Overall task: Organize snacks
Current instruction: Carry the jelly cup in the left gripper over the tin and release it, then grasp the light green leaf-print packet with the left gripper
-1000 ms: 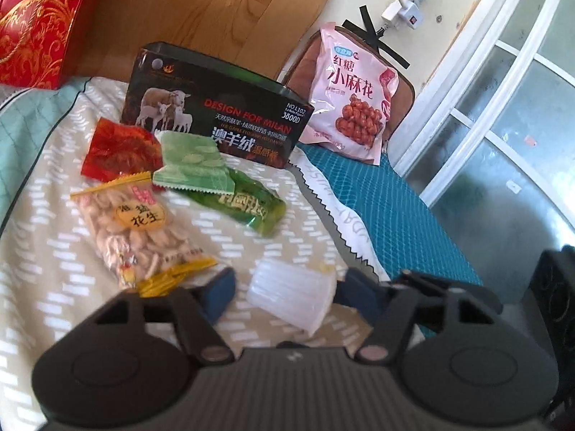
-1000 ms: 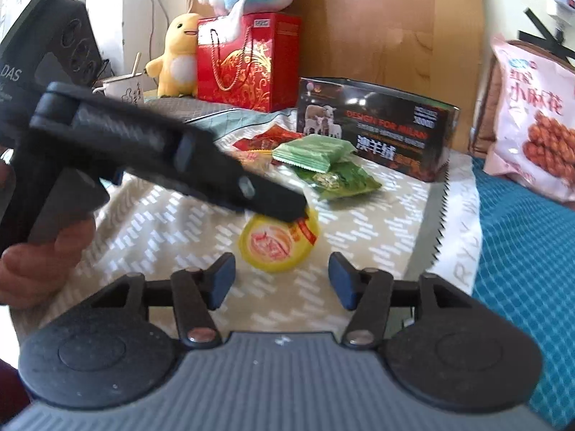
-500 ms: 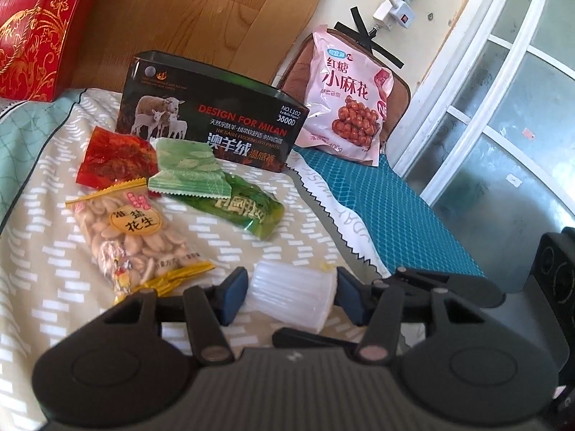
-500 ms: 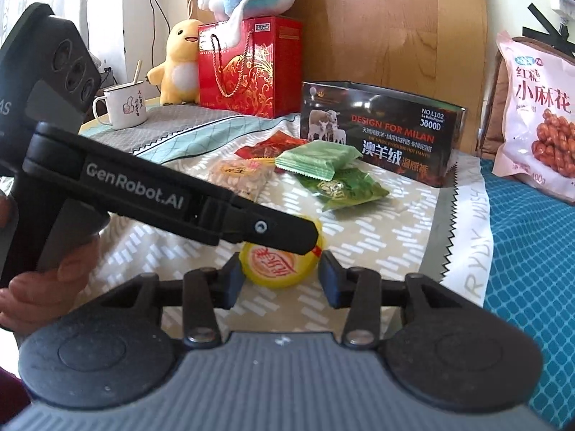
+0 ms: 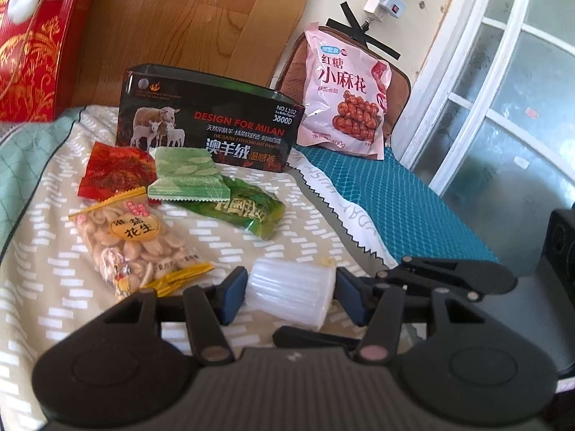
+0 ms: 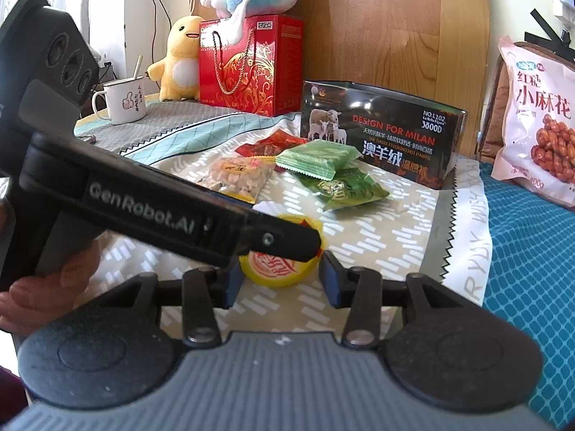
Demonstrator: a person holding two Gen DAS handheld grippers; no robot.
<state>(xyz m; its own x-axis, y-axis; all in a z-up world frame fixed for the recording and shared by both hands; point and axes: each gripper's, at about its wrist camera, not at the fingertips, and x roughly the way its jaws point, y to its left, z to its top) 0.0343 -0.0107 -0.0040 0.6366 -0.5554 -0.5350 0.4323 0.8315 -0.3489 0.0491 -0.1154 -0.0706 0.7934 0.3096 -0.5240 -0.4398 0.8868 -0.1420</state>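
While lying sideways, jelly cup sits between left gripper fingers

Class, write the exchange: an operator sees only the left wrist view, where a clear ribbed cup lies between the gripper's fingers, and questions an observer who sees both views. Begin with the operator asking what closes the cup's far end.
Operator: What closes the far end of the cup?
Observer: A yellow lid with red print, facing the right wrist camera.
Operator: Where is the right gripper?
Observer: Its two blue pads flank that lid closely, one on each side; whether they touch it I cannot tell.
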